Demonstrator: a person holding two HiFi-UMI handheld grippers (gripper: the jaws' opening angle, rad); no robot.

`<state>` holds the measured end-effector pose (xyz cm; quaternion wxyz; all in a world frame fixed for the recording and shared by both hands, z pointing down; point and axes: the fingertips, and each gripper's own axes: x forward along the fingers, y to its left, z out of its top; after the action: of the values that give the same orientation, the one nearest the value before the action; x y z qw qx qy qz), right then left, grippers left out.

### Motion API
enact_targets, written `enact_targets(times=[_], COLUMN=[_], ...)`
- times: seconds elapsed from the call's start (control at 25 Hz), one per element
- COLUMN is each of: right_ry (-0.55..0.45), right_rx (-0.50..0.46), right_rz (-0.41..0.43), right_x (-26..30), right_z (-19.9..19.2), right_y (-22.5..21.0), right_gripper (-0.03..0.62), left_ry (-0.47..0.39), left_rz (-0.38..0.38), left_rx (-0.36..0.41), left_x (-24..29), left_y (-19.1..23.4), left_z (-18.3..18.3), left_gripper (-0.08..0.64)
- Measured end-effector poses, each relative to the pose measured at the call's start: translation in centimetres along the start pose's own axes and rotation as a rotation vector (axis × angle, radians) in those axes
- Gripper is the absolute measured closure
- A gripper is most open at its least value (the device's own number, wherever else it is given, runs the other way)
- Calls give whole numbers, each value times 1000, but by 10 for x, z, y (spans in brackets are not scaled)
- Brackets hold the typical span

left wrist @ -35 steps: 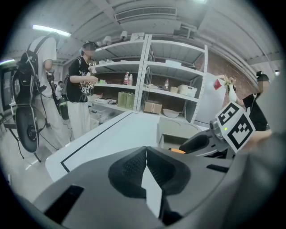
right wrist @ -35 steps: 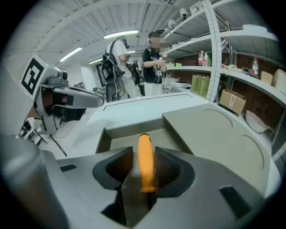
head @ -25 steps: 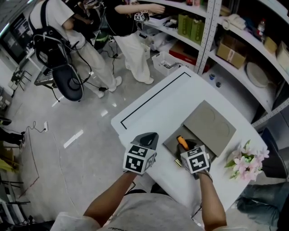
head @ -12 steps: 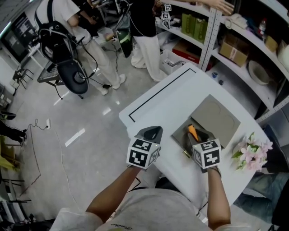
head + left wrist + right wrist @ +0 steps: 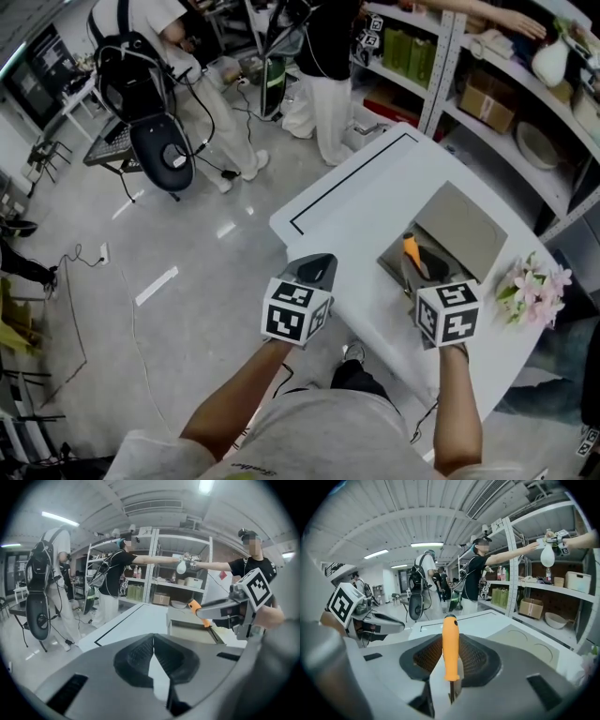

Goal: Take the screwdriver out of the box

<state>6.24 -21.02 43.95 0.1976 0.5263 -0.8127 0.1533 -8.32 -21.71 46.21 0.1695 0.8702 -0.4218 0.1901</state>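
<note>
screwdriver clamped in the right gripper, raised above the open box

the right gripper (image 5: 427,269) is closed on the lower end of the screwdriver (image 5: 450,644). its long axis runs along the jaws, with the orange handle pointing away from the person, over the grey box (image 5: 469,230) on the white table (image 5: 352,202). the left gripper (image 5: 315,272), jaws together and empty, hangs well apart at the table's near edge, so i judge the right hand alone can carry it clear.
</note>
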Motion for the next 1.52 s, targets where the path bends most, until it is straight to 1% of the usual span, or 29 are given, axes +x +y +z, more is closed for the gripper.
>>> enact_targets(times=[0.2, 0.6, 0.8, 0.92, 1.12, 1.52], right_ry=[-43, -151, -192, -200, -205, -230], right_rx=[-2, 29, 54, 48, 53, 69], right_rz=[3, 14, 32, 38, 37, 29], right_x=[-14, -43, -58, -63, -71, -75], right_z=[8, 22, 23, 19, 13, 14], right_y=[32, 92, 119, 132, 146, 155], right_gripper=[477, 477, 477, 477, 477, 476], left_ry=[-20, -78, -99, -109, -111, -115], left_rz=[12, 44, 48, 51, 54, 58], left_rx=[4, 5, 2, 6, 9, 18], left_x=[-31, -89, -111, -120, -133, -142], left_y=[7, 20, 20, 21, 21, 24], left_z=[-6, -13, -17, -19, -26, -28], left_gripper=[554, 554, 554, 554, 554, 554])
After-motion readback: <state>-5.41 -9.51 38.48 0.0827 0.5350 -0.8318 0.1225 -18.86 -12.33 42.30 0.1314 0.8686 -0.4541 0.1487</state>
